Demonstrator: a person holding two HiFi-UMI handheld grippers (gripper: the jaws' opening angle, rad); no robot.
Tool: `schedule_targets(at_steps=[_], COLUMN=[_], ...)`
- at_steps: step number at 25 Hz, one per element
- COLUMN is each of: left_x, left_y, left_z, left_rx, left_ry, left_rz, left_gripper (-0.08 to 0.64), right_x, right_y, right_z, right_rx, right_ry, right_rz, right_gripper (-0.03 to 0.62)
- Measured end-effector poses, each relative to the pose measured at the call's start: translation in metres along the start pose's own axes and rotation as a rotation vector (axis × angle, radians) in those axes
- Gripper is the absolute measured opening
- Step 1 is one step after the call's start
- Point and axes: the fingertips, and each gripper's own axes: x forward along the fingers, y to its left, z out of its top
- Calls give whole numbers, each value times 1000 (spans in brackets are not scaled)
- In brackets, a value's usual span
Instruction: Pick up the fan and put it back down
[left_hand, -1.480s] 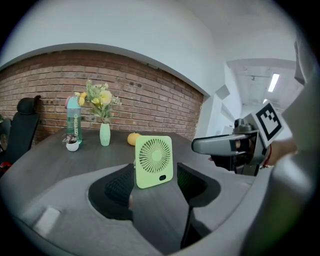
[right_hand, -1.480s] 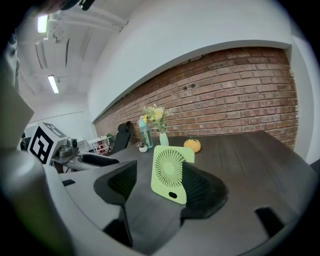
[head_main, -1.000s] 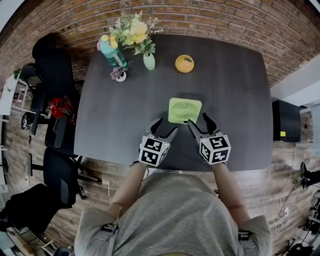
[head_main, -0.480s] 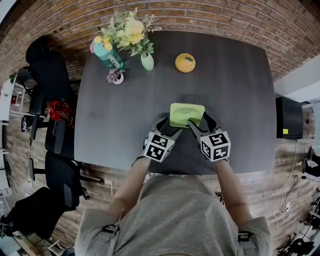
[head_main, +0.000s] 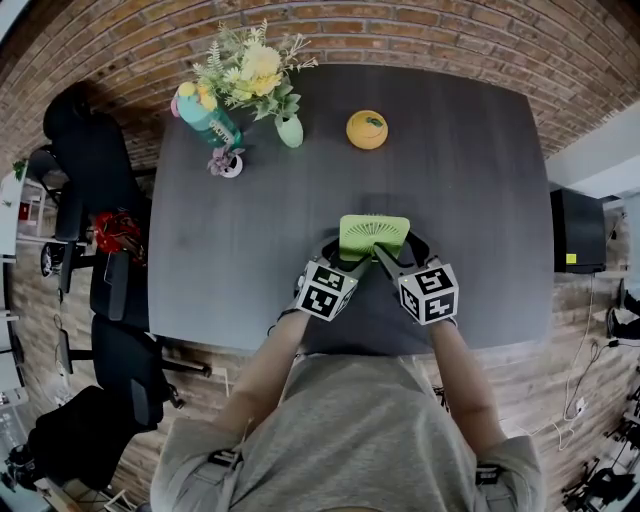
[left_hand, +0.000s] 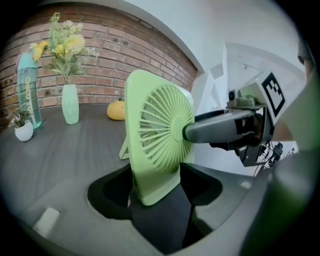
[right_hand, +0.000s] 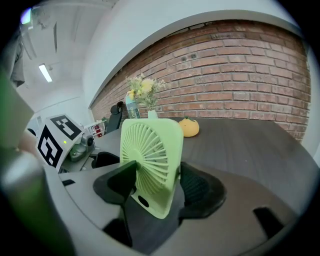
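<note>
A light green square fan (head_main: 374, 234) stands tilted back on its kickstand near the front of the dark table (head_main: 470, 170). My left gripper (head_main: 343, 255) is open at its widest, and the fan's lower left corner (left_hand: 150, 192) sits between its jaws. My right gripper (head_main: 400, 250) straddles the fan (right_hand: 150, 160) from the other side. One of its fingers (left_hand: 215, 129) lies at the grille's hub and the other is behind the fan's back. I see no squeeze on the fan. The fan's base rests on the table.
At the back left stand a mint vase with flowers (head_main: 288, 128), a teal bottle (head_main: 205, 110) and a small white pot (head_main: 228, 165). An orange round object (head_main: 366, 129) sits at the back centre. Black chairs (head_main: 100, 150) crowd the left side; a black box (head_main: 572, 235) stands right.
Both grippers have come forward and down from short of the fan until their jaws stand on either side of it. The fan has stayed in place.
</note>
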Motion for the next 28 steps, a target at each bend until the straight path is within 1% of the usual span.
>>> schedule_targets(at_steps=[4, 9, 15, 21, 28], left_x=[3, 2, 0, -13, -31], left_y=[-1, -1, -5, -13, -35], left_z=[2, 3, 2, 1, 9], left_rx=[14, -15, -26, -37, -33], left_ry=[5, 5, 24, 12, -17], left_rz=[-4, 0, 7, 37, 79], left_gripper=[279, 259, 253, 252, 252], right_x=[0, 2, -2, -13, -40], right_y=[-1, -1, 0, 9, 17], right_z=[1, 2, 0, 3, 9], right_rx=[6, -1, 0, -21, -47], right_ry=[-12, -8, 3, -4, -24], right_rz=[-11, -15, -10, 13, 39], right_gripper=[272, 268, 267, 267, 268])
